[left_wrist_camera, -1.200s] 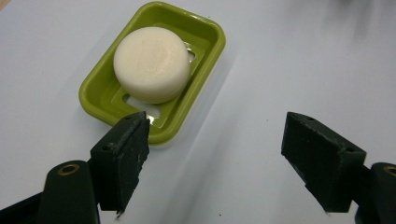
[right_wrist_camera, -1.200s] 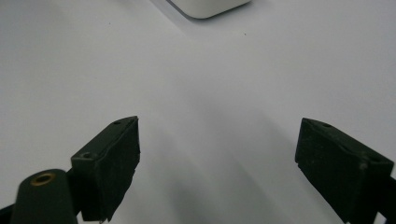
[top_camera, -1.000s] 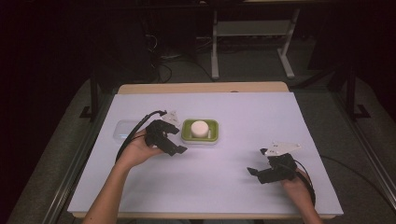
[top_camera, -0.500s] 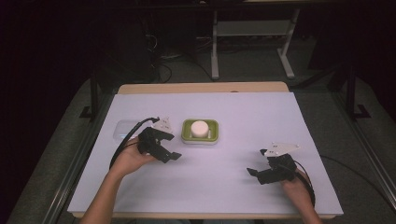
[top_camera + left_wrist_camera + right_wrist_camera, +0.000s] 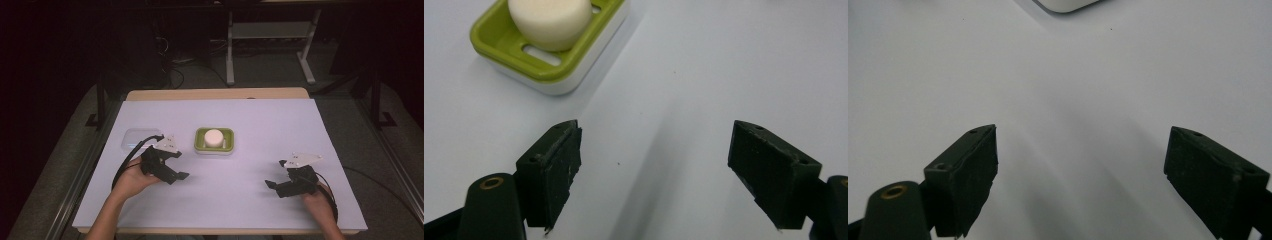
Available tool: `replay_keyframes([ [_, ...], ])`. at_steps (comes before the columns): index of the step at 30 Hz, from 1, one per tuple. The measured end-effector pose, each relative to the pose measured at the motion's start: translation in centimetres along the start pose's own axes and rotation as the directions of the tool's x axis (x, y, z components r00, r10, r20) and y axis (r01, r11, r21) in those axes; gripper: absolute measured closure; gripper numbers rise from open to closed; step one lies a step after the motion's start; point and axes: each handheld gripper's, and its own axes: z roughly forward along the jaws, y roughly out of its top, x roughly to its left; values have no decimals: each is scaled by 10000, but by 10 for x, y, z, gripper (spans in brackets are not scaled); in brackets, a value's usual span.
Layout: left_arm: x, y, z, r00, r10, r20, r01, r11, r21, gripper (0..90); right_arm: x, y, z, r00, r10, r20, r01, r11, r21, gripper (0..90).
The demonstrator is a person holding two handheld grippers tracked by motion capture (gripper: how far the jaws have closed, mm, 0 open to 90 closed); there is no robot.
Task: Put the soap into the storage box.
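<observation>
The round white soap bar sits in the green soap dish mid-bench, just ahead of the left gripper. Its fingers stand wide apart and hold nothing. The right gripper hovers well apart from the dish, fingers equally spread and empty. The soap looks smooth and rounded, so a pinch set off-centre could squirt it out of the fingers. A low approach risks a finger catching the dish rim and shoving the light dish across the white bench, or toward the clear lid lying to its left.

Dim room; white-topped table, grey floor, metal stand behind.
</observation>
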Motion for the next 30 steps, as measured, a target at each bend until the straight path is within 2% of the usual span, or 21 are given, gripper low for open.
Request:
replay_keyframes([
  [6, -4, -7, -2, 10000, 49, 62, -50, 10000, 16, 212, 1, -1, 0, 10000, 94, 25, -94, 10000, -17, 132],
  [10, -9, -14, -3, 10000, 1, -37, -1, 9998, -209, 215, 1, -1, 1, 10000, 63, 13, -63, 10000, 5, 132],
  [12, -10, -16, -4, 9999, 103, -66, -105, 9998, -195, 215, 2, -1, 1, 10000, 65, 5, -65, 10000, 14, 132],
  [19, -13, -33, -7, 9999, -95, -52, 94, 9997, -237, 214, 2, -2, 0, 10000, 25, 11, -25, 10000, -39, 132],
  [26, -16, -41, -13, 9998, -140, -140, 136, 9994, -312, 211, 2, -1, -1, 10000, -24, 52, 25, 10000, -47, 132],
  [30, -20, -44, -15, 9996, -241, -132, 234, 9984, -507, 208, 3, -1, -1, 10000, -8, 47, 8, 10000, -31, 132],
])
